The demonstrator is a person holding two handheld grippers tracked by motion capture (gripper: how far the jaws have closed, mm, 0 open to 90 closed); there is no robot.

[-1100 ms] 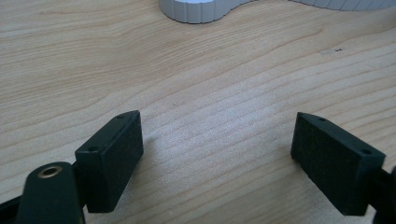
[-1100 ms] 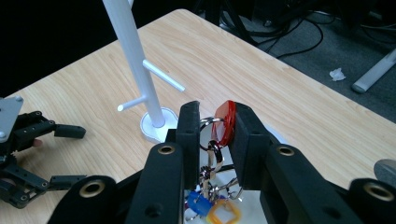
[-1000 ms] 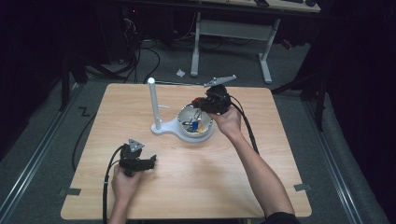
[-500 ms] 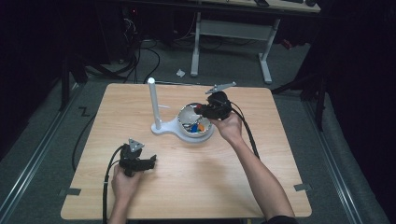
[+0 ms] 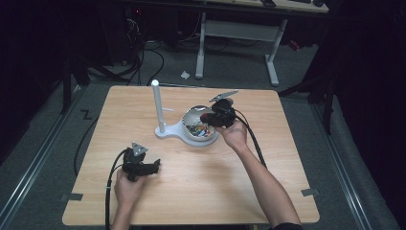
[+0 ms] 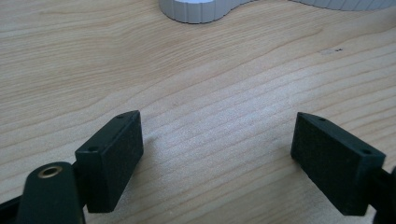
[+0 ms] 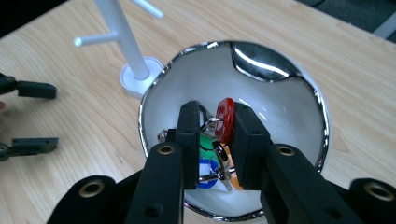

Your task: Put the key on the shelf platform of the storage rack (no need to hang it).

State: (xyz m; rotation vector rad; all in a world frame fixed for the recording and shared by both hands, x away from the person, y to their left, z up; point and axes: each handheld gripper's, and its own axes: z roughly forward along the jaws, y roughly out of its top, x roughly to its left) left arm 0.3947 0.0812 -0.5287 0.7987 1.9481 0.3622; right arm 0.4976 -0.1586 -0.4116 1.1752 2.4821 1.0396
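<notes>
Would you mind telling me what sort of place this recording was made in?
Probably a lab or workshop set up for recording: a lone wooden table on grey floor, loose cables by a white-legged desk behind, and a cabled hand-held gripper in each hand.

Counter point(image 5: 191, 191) evenly lit from overhead, surroundings near black. High view soft, low detail. Bright glare on bowl point(image 7: 261, 60) rim. Left tool view: near parts slightly blurred, faint shadows under jaws.

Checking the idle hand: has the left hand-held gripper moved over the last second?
No. The left hand-held gripper sits at the same spot near the table's front-left, jaws open.
</notes>
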